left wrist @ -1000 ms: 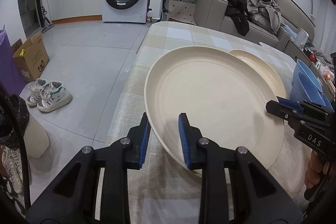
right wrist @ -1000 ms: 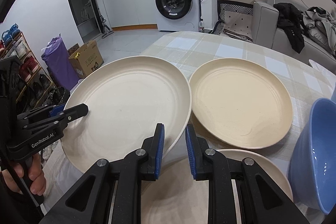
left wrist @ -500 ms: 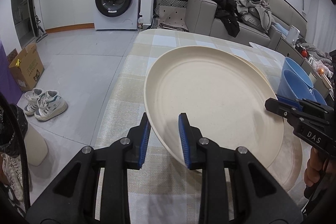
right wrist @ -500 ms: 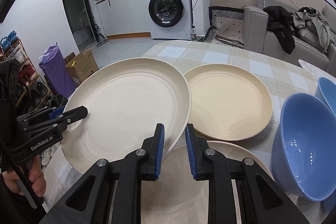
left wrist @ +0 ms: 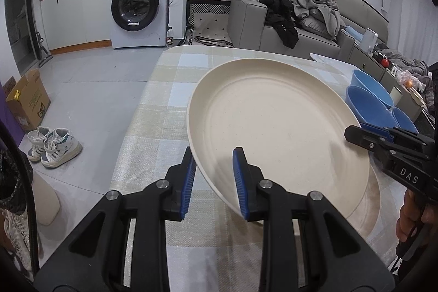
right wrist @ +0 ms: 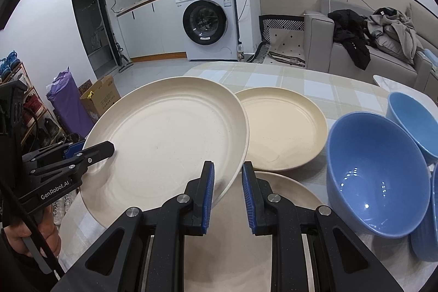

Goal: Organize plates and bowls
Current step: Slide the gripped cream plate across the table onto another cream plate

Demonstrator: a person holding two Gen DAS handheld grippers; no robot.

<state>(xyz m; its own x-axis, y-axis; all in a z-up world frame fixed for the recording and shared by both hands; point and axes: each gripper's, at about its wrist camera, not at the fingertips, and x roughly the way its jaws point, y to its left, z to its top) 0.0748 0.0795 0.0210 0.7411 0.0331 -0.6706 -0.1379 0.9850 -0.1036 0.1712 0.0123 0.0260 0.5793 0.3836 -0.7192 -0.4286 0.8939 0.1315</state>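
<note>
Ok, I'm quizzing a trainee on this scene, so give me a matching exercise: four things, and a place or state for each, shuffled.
Things:
1. large cream plate
2. tan plate
3. nearest blue bowl
4. washing machine

States:
A. stands on the floor beyond the table
B. lies flat on the checked cloth
C. sits upright and empty at the right
D. tilted, rim clamped on two sides by the left gripper and right gripper

Pairs: 1-D, 2-B, 3-C, 4-A

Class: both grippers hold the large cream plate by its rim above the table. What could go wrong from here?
1. The left gripper and right gripper pinch only the thin rim of the large cream round plate; uneven motion could make it slip.
2. Lowered carelessly, it might knock the smaller beige plate or the glossy blue bowl beside it.
</note>
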